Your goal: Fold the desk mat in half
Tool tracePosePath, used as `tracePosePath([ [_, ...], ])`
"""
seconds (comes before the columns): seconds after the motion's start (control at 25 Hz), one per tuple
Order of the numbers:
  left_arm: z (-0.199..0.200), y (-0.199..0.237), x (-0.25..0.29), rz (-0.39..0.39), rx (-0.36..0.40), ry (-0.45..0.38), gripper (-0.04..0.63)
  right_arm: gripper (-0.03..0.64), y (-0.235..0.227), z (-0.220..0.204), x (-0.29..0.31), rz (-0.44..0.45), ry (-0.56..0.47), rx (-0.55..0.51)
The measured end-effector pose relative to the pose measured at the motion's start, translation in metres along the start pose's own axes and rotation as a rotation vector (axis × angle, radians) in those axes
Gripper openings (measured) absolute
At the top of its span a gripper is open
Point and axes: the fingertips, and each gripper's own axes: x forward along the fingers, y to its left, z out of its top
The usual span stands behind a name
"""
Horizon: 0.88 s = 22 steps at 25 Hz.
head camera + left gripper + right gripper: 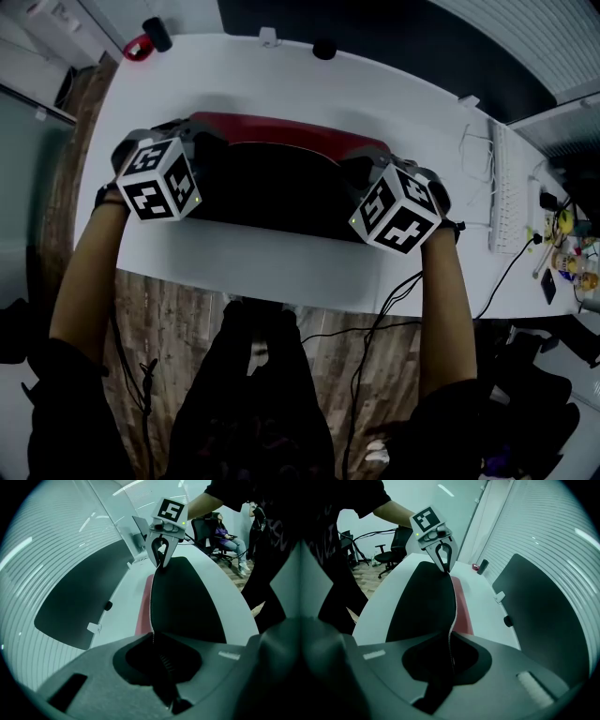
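The desk mat (272, 192) lies across the middle of the white table (281, 84), black face up on the person's side, a red strip showing along the far side. Left gripper (178, 136) and right gripper (370, 169) each have their jaws nipped nearly together on the mat's raised edge, one at each end. This looks like mid-fold, the flap on its way over. Next, I'd say: carry both ends level to the far edge and lay the flap flat before letting go.
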Motion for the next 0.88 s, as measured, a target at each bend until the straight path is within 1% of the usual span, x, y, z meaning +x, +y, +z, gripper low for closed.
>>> tracePosePath([
  [0.24,-0.009,0.025,0.029,-0.028,-0.011,0.021,0.025,0.037,-0.028,-0.010,0.026,0.019,0.034,-0.010],
  [0.4,-0.015,0.036,0.047,-0.056,-0.011,0.035,0.025,0.037,-0.040,-0.017,0.042,0.032,0.044,0.006],
  [0.68,-0.023,0.047,0.071,-0.091,0.011,0.060,0.025,0.040,-0.052,-0.029,0.064,0.035,0.064,0.008],
  [0.88,-0.027,0.049,0.082,-0.106,0.018,0.065,0.026,0.041,-0.053,-0.034,0.076,0.057,0.070,0.006],
])
